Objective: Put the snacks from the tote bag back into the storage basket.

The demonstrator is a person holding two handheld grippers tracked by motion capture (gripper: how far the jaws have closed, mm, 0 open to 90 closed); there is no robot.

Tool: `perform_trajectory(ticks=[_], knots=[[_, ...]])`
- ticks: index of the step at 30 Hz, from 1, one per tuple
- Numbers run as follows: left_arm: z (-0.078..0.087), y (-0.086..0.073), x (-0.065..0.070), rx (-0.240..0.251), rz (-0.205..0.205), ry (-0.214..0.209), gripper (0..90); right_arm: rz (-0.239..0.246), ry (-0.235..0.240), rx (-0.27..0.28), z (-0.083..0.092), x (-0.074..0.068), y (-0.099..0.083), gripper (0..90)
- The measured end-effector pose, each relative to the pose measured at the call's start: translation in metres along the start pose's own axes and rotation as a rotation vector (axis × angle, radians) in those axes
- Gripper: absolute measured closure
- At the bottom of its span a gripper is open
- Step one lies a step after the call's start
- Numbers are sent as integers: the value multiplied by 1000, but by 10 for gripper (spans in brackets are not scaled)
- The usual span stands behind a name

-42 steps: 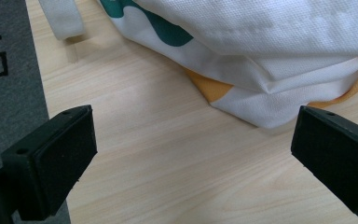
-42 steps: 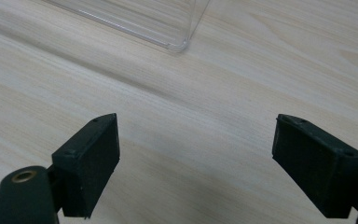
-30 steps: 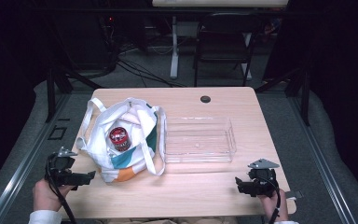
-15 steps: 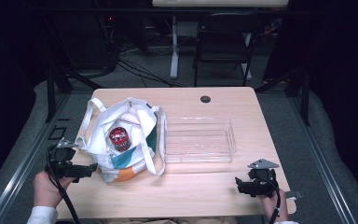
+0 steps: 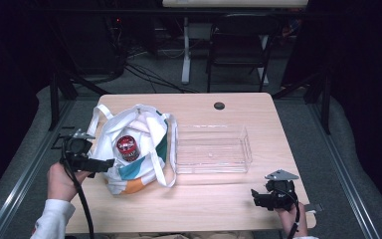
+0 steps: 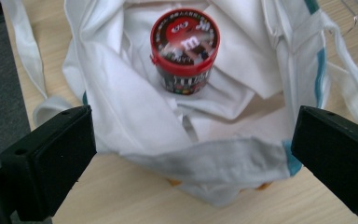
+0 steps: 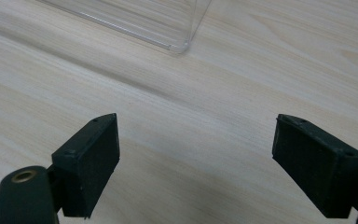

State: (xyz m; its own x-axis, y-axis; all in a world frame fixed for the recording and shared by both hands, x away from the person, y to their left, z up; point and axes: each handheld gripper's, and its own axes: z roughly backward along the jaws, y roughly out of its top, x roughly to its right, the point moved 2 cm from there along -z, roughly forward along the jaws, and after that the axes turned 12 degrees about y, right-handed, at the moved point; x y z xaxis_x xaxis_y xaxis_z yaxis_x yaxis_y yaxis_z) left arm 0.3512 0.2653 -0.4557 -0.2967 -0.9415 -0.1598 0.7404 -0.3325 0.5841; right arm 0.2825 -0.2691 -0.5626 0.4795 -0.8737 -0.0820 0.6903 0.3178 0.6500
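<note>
Left tongs wide open at bag; right tongs wide open, empty.

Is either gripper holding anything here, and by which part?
Nothing is held. The left gripper is open at the bag; the right gripper is open over bare table.

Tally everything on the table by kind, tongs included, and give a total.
Cloth bag: 1
Red-lidded candy tub inside the bag: 1
Clear plastic tray: 1
Black round cap in the table top: 1
Hand-held tongs: 2, left tongs and right tongs
Total: 6
</note>
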Motion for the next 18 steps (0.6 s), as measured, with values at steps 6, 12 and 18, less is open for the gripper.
perform_trajectory(ticks=[6,12,18], knots=[[-8,22,7,13,-30,-19,0,6,-5,-8,-3,1,2,144],[-21,39,12,2,-33,-17,0,-3,-8,-14,-2,2,0,144],[-44,51,18,-33,-40,-18,1,-4,-10,-9,-2,1,1,144]])
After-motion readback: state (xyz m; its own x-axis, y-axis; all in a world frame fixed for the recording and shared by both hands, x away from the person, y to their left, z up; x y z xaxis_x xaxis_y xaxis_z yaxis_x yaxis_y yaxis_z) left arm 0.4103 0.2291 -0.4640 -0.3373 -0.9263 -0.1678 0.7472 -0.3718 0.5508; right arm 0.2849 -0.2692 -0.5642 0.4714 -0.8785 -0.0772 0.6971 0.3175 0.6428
